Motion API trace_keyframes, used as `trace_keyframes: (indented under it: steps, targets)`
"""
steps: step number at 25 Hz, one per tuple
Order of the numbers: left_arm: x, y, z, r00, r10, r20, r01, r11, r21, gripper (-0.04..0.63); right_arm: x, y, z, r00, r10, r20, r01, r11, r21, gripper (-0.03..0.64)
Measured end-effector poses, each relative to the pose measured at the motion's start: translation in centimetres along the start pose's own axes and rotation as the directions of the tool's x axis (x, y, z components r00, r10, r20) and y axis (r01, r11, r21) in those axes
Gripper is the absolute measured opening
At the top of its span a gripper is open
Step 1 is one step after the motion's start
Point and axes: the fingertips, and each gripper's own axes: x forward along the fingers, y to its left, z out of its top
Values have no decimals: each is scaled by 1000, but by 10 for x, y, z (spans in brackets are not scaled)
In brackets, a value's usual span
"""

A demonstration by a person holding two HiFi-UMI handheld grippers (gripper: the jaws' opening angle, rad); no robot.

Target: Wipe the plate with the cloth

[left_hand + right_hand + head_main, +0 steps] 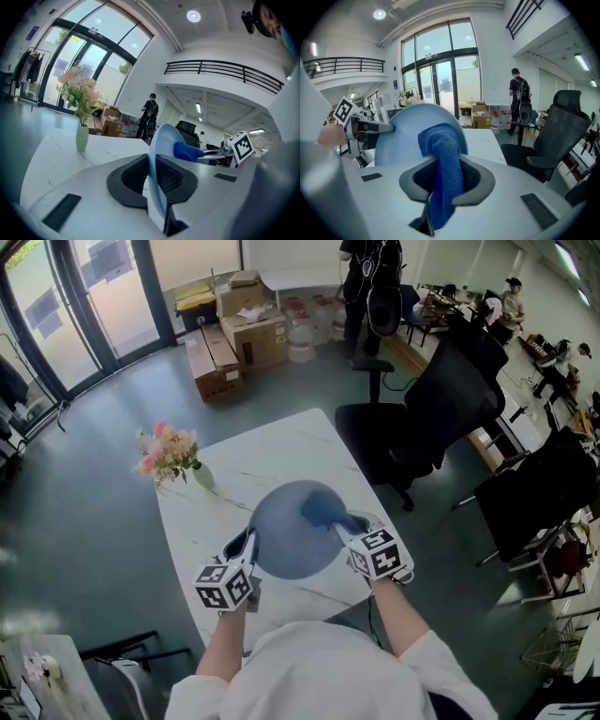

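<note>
Plate (286, 549): held above the table's (281, 442) near end, at your 12 o'clock.
Left hand-held gripper (251, 540): clamps the plate's rim at its 8 o'clock.
Right hand-held gripper (351, 522): at the plate's 3 o'clock, cloth (325, 510) between its jaws.
Cloth: against the plate's face, toward 1 o'clock.
Vase (202, 474): on the table, your 10 o'clock.
Chair (422, 427): on the floor beside the table, your 2 o'clock.

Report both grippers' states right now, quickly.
Left gripper: closed on the rim of the plate, holding it up on edge.
Right gripper: closed on the blue cloth.
</note>
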Motion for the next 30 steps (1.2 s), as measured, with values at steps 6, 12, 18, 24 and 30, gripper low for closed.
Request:
trace_keyframes:
  steps: [6,12,18,24,30]
  targets:
    - [6,-10,-8,999,-21,-29,21,1000,13,43,16,32,36,995,84,50,-81,994,-67,92]
    - [8,-10,-7,1000,-10,-26,10,1000,10,43,30,96,29,973,229,-1,-227,963,-147,92]
    - [4,7,5,999,31,15,-30,999,-19,43,34,138,-6,934,341,-111,-356,919,-172,92]
    - [-3,24,17,996,74,50,-72,997,-33,43,34,138,-40,910,343,-233,-389,900,-196,92]
    - [-12,31,13,995,95,41,-95,995,-10,43,31,94,-71,920,226,-321,-296,936,-189,92]
